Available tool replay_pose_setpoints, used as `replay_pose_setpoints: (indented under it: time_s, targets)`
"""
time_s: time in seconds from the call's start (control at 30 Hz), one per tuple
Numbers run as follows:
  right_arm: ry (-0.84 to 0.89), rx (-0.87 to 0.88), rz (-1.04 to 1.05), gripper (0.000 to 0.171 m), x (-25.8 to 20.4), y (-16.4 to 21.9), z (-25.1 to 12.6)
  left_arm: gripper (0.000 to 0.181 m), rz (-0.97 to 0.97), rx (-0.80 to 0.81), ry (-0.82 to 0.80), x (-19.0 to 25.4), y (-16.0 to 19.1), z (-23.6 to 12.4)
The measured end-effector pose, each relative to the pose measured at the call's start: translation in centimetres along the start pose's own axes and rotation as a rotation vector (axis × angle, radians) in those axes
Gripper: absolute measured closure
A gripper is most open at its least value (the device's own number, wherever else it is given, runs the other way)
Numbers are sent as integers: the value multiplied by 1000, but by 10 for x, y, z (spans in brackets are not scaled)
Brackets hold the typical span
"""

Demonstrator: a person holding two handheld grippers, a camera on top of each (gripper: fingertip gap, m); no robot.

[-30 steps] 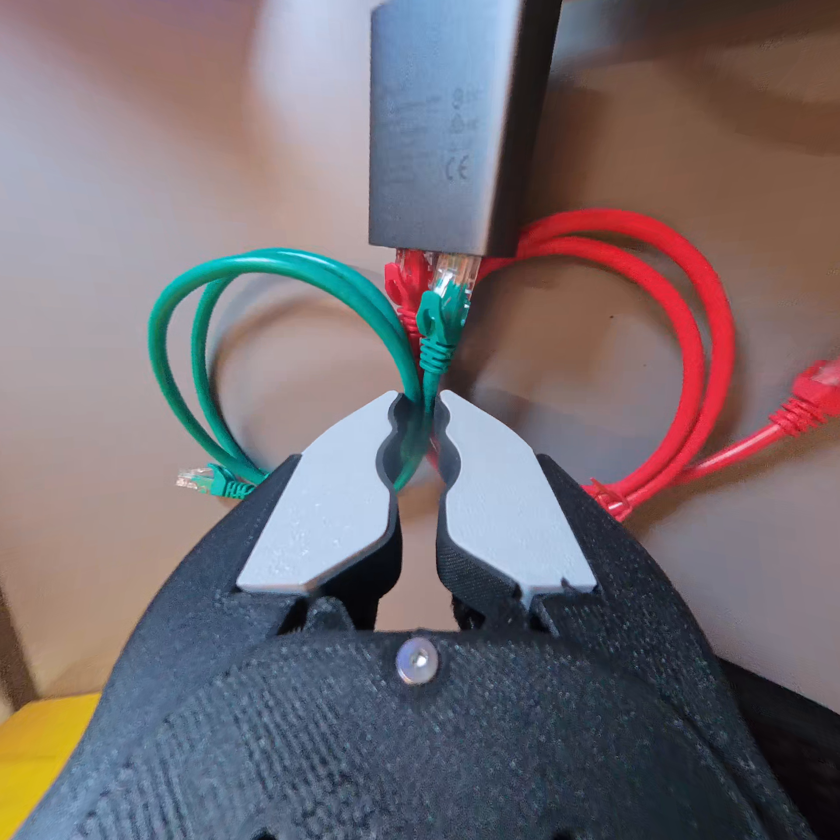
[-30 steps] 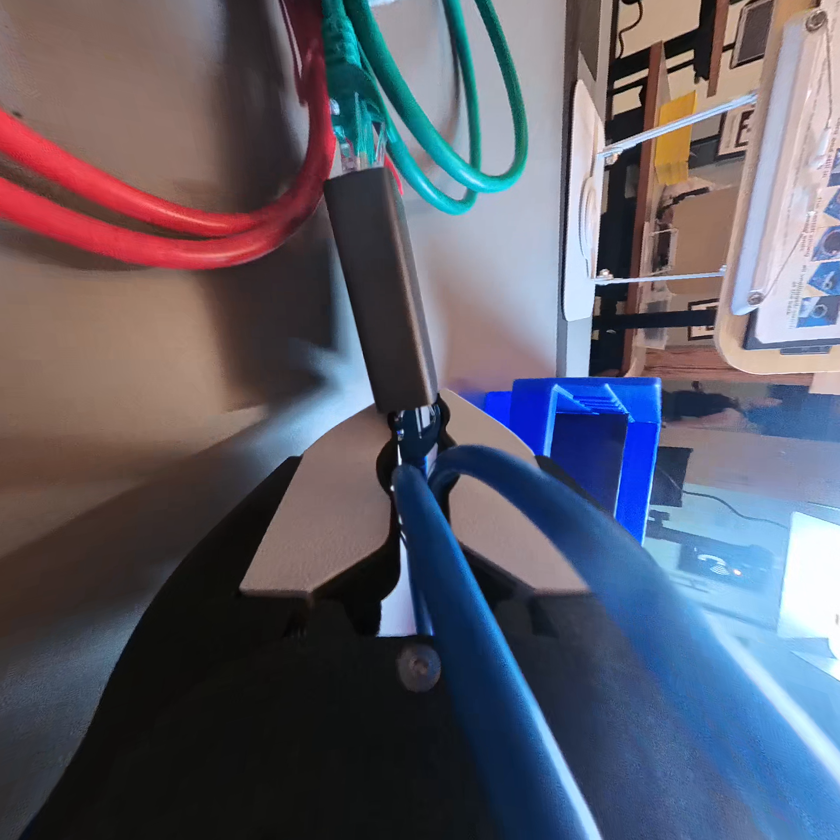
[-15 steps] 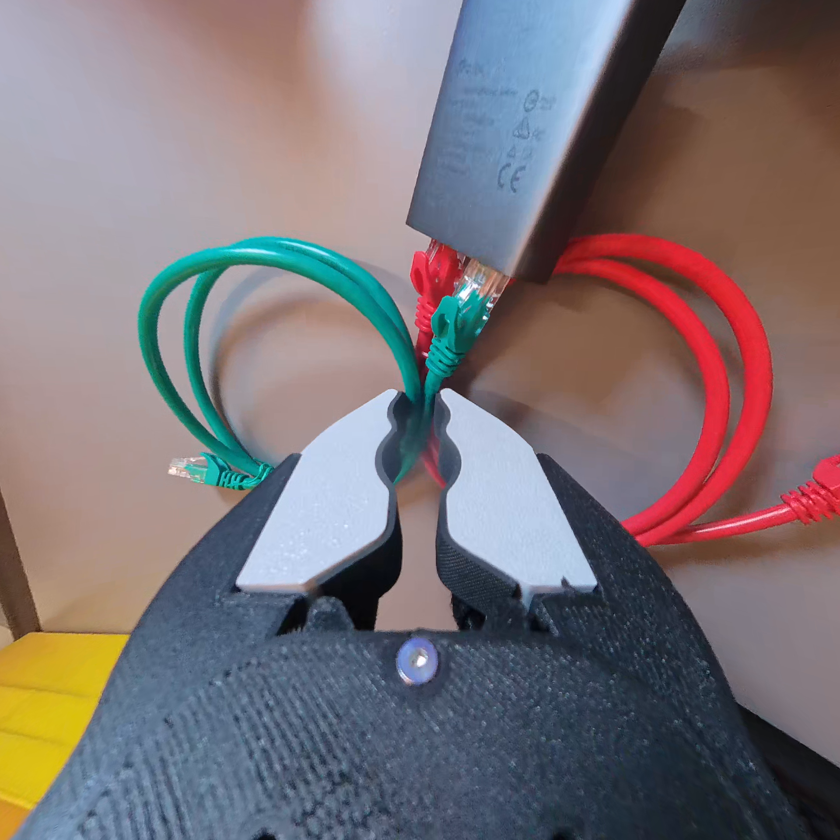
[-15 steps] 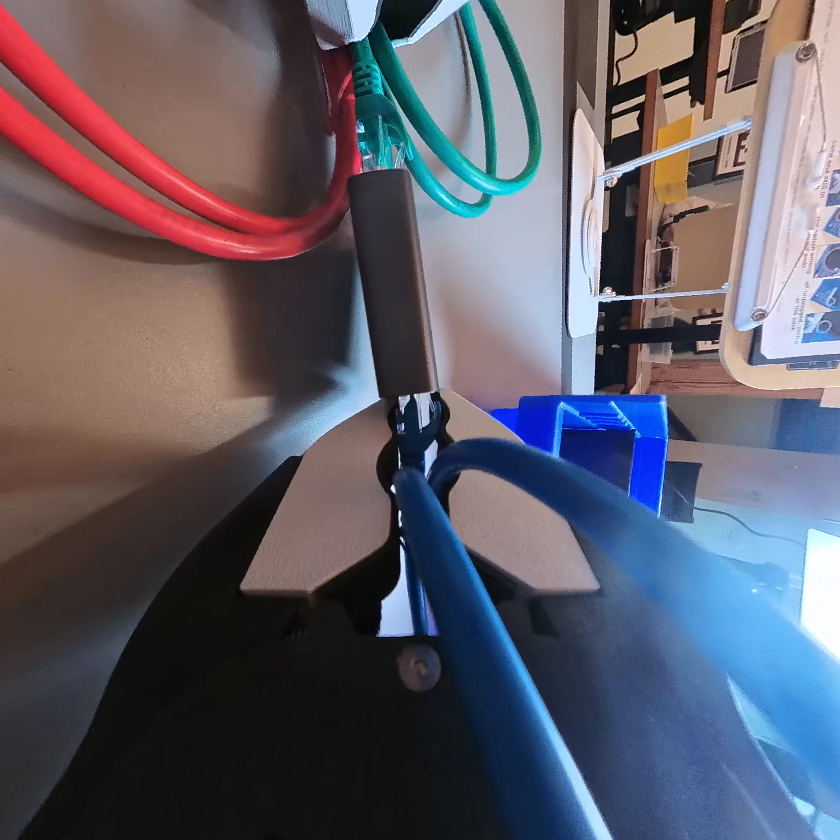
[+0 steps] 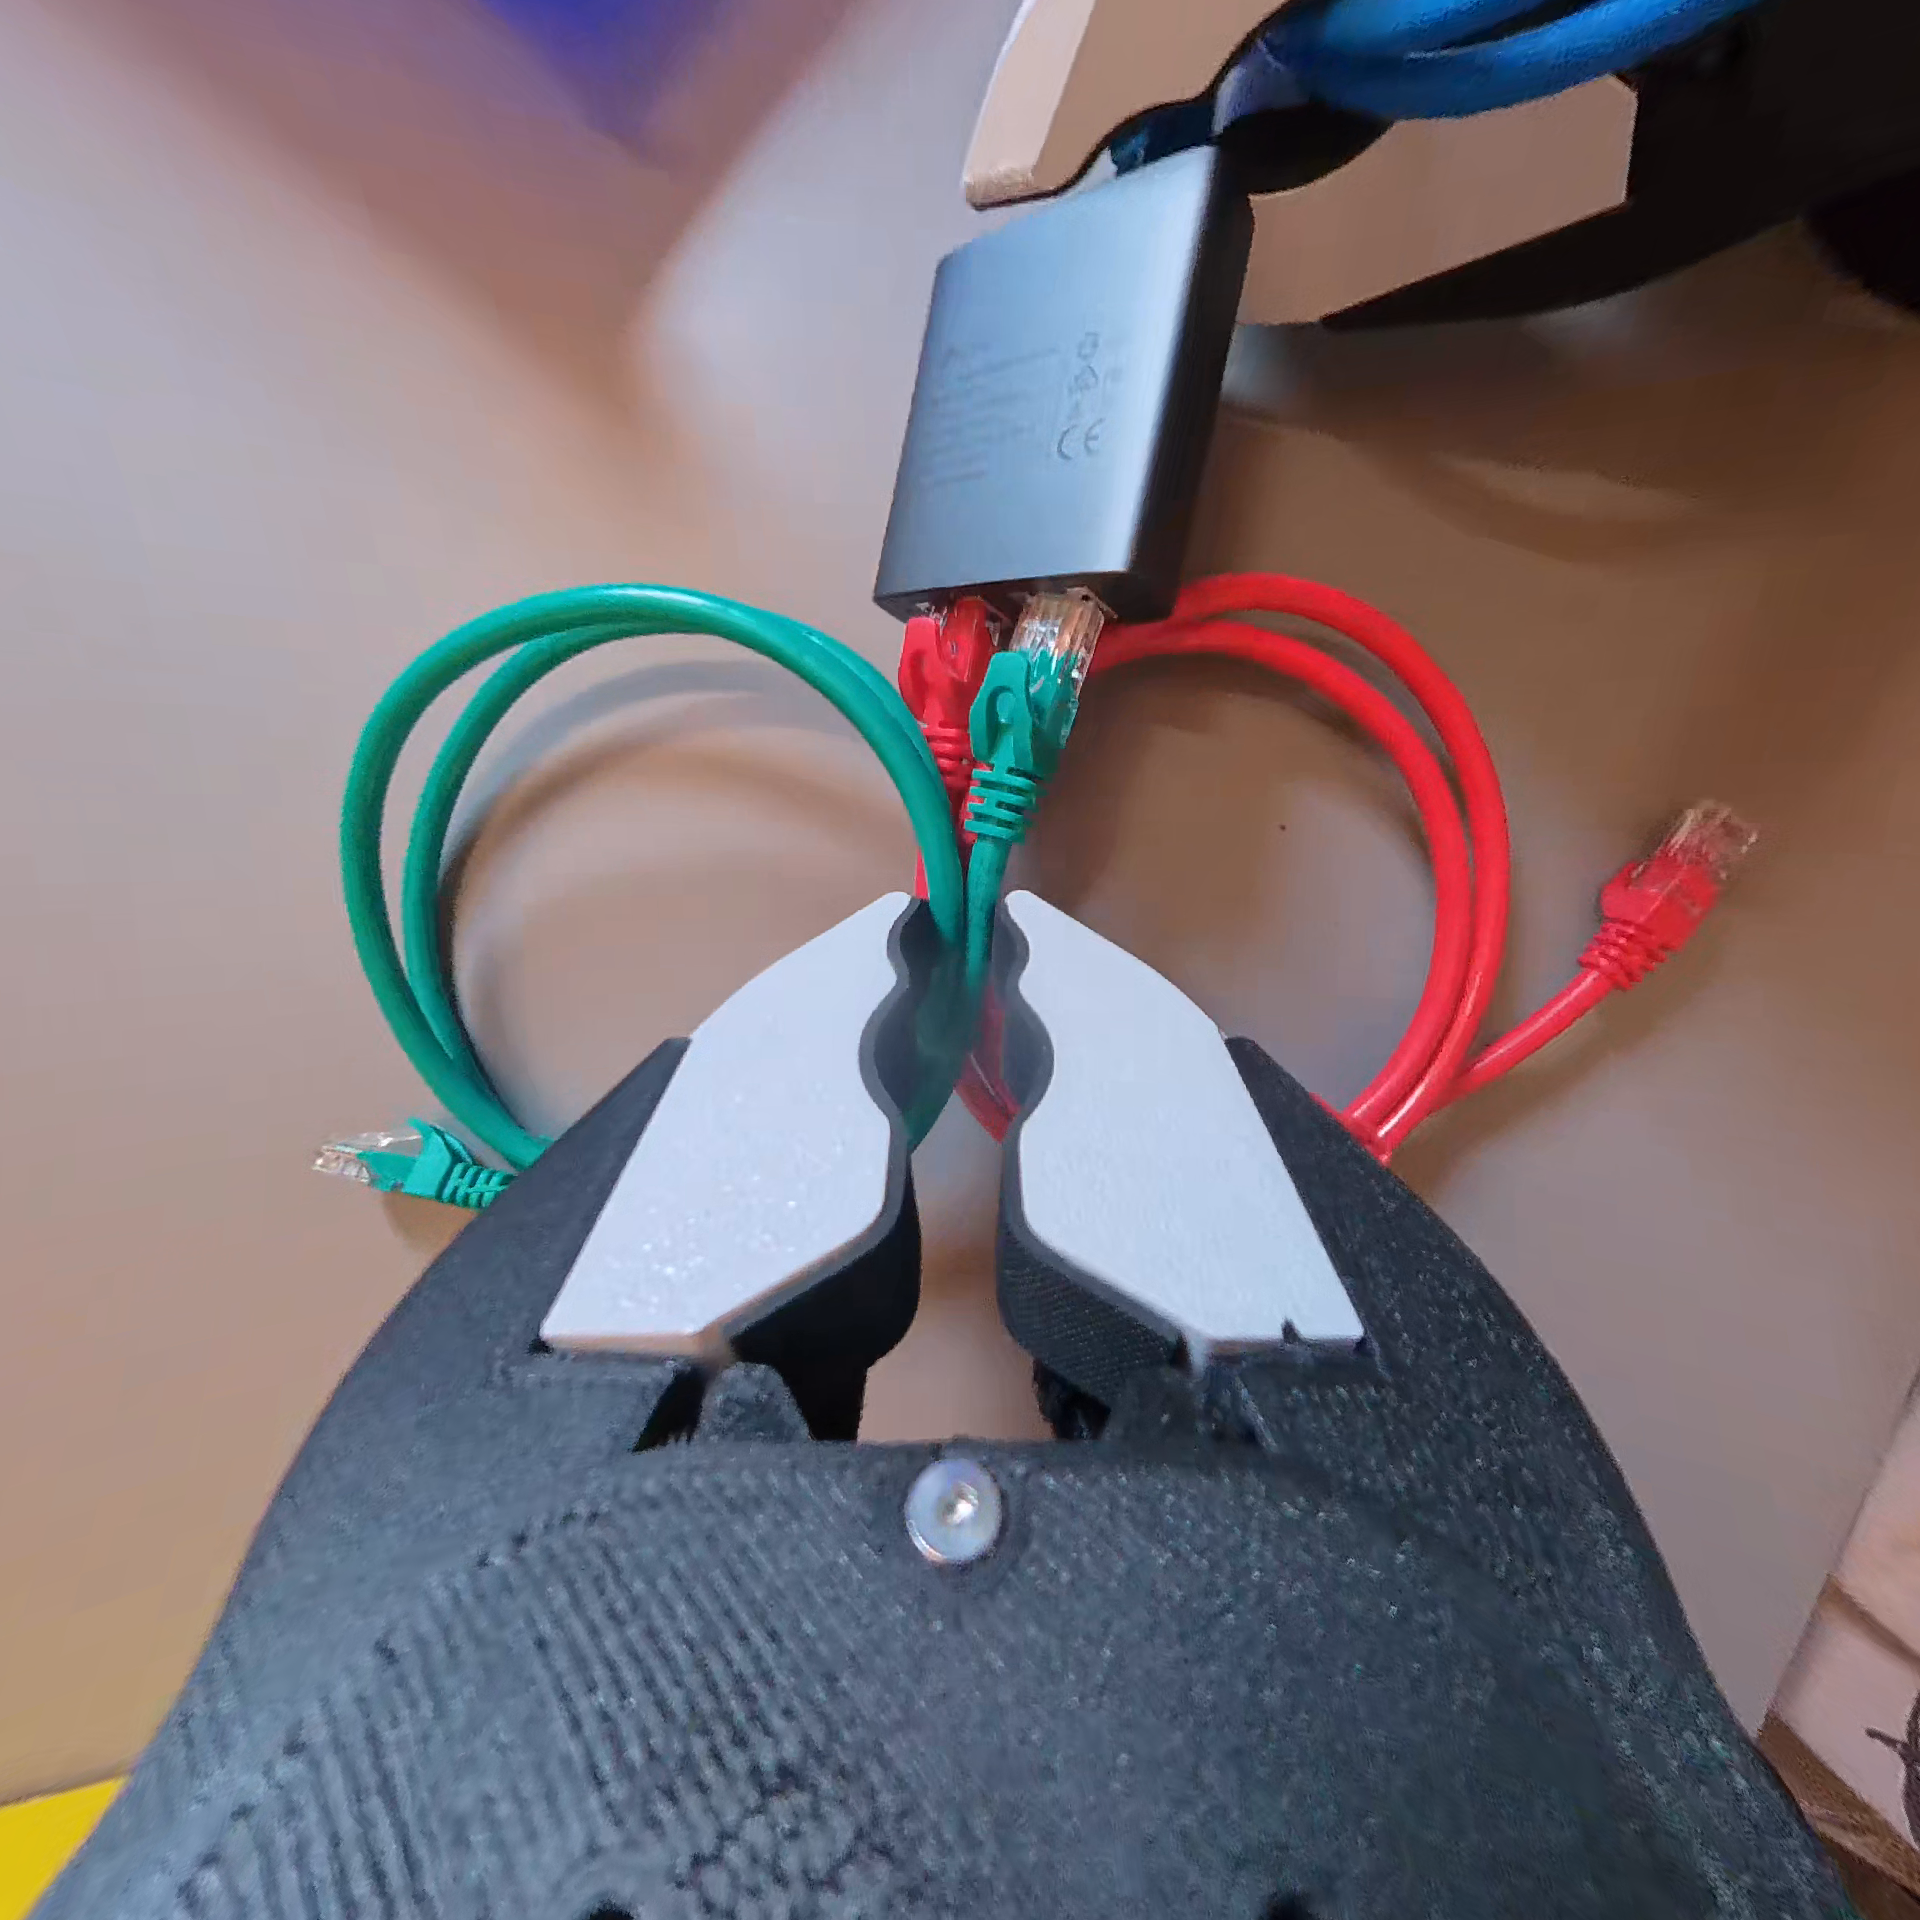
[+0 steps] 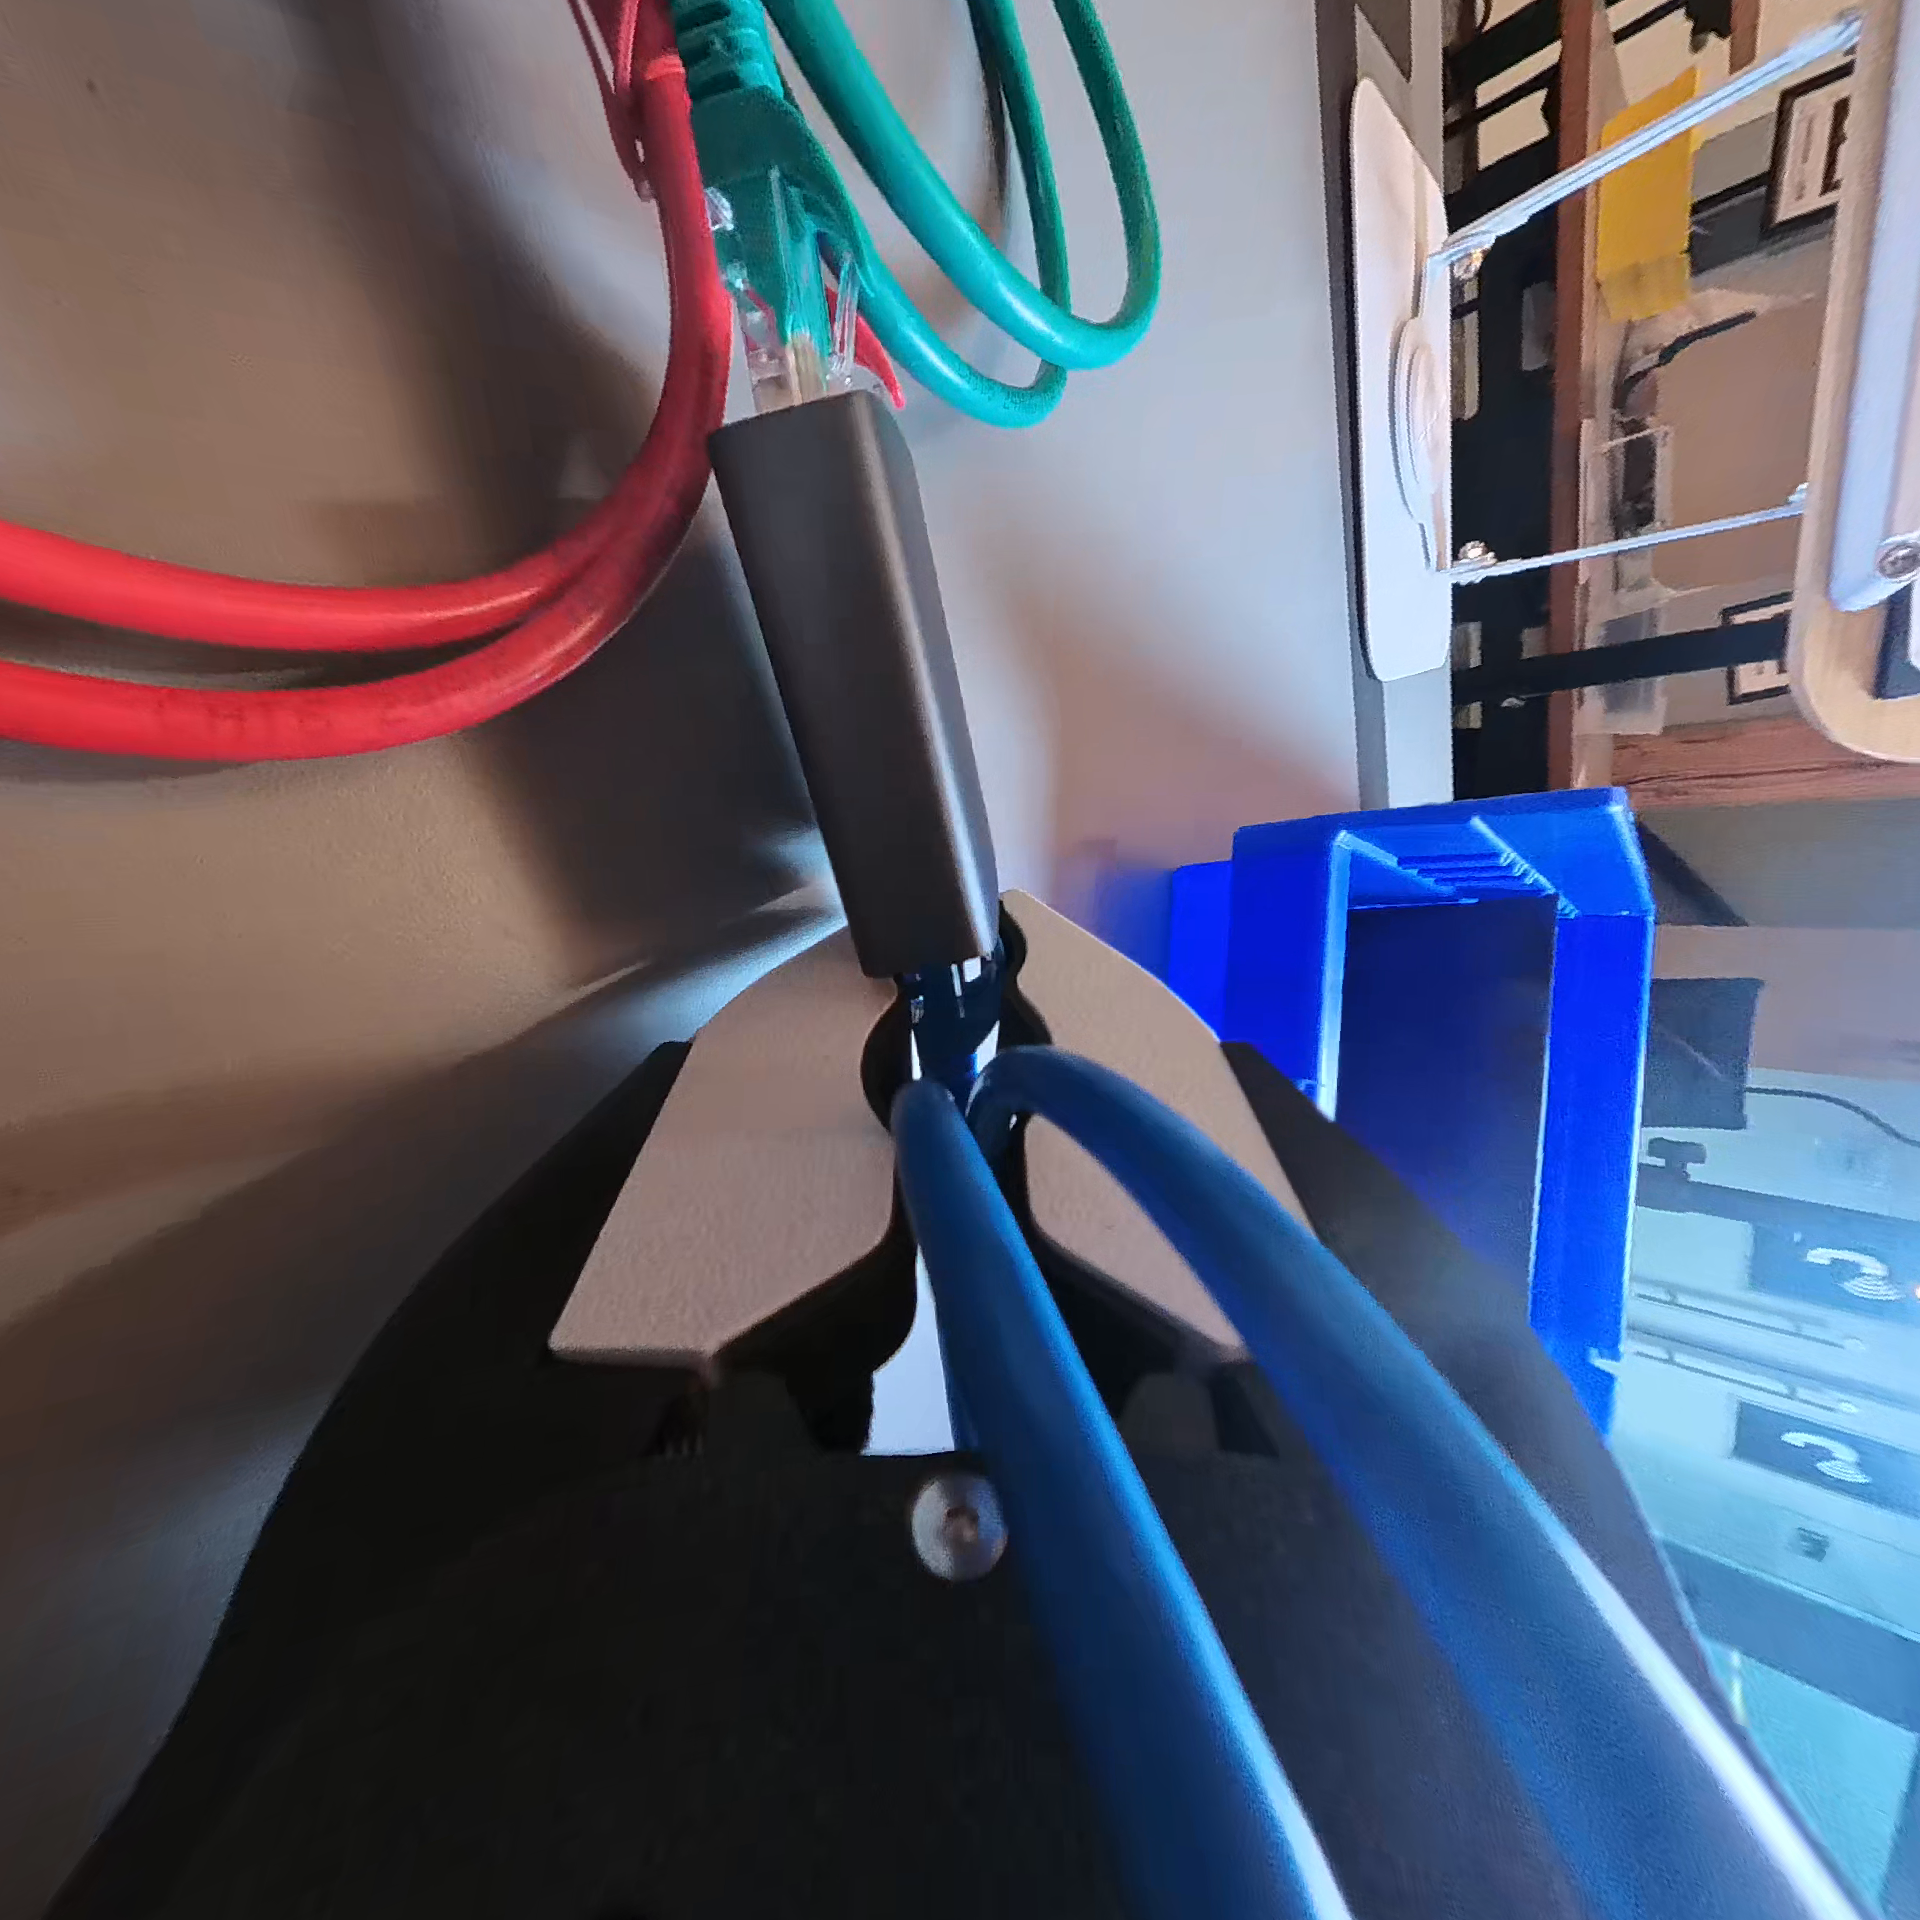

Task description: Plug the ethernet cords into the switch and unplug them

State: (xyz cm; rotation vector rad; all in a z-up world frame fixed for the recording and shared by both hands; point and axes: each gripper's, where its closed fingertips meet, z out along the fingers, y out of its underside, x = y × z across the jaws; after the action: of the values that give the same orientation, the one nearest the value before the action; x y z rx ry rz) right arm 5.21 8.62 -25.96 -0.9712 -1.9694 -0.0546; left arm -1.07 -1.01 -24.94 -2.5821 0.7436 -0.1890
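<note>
A dark grey switch (image 5: pixel 1049 416) hangs in the air above the tan table. A green cord (image 5: pixel 623 623) and a red cord (image 5: pixel 1455 790) have one plug each in its near end. My left gripper (image 5: pixel 961 914) is shut on the green cord just below its plug (image 5: pixel 1023 707). The red cord's plug (image 5: pixel 945 665) sits beside it. My right gripper (image 6: pixel 951 956) is shut on the blue cord (image 6: pixel 1039 1403) at its plug, which sits in the switch's (image 6: pixel 862 686) other end. In the left wrist view the right gripper (image 5: pixel 1236 125) shows at the top.
The green cord's free plug (image 5: pixel 384 1164) and the red cord's free plug (image 5: pixel 1673 883) lie on the table. A blue bin (image 6: pixel 1455 1039) stands at the table's edge, with shelves (image 6: pixel 1662 416) beyond. Something yellow (image 5: pixel 52 1839) shows at the lower left corner. The grippers' ends are close to 12 centimetres from one another.
The switch has moved away from my left gripper and straightened, so the right gripper now shows behind it. The green plug sits further out of its port. Both grips are unchanged.
</note>
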Motion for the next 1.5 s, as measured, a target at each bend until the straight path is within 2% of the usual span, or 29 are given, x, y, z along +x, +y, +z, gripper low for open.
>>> replay_pose_setpoints:
  time_s: [0.03,0.23,0.37,0.43,0.6,0.7,0.83,0.9,0.97,1.03,1.1,1.23,1.3,1.4,1.5]
  targets:
    - [-2,-8,15,160,0,0,1,171,-3,2,-20,-2,0,-1]
    - [2,-48,103,160,2,-2,0,170,23,-50,-183,-14,-1,-6]
    - [74,-73,58,161,8,-7,-3,171,66,-140,-305,-28,-6,-7]
    - [79,-78,45,161,8,-3,-3,171,114,-148,-269,-24,-8,-4]
    - [126,43,-143,161,14,-7,-8,171,208,-108,-123,-3,-8,-6]
    - [153,105,-205,162,16,-14,-12,172,189,-41,-53,5,-11,-12]
    - [163,99,-246,162,13,-20,-10,171,234,-78,-79,8,-2,-8]
    - [159,79,-209,161,16,-19,-9,170,226,0,-100,3,-5,-10]
    - [161,86,-159,161,23,-20,-13,163,212,169,-91,2,-15,-21]
    - [150,113,-106,161,27,-21,-17,156,153,362,-75,-2,-25,-45]
    - [160,118,-97,161,32,-18,-20,147,104,513,-126,-17,-28,-74]
    - [166,119,-42,161,43,-10,-25,147,1,786,-203,-41,-20,-123]
    - [186,115,-13,160,54,-6,-32,147,-60,850,-196,-49,-9,-128]
    - [232,87,34,160,78,7,-48,147,-81,834,-188,-51,10,-115]
    - [306,-13,77,160,114,31,-68,147,-77,828,-86,-28,17,-103]
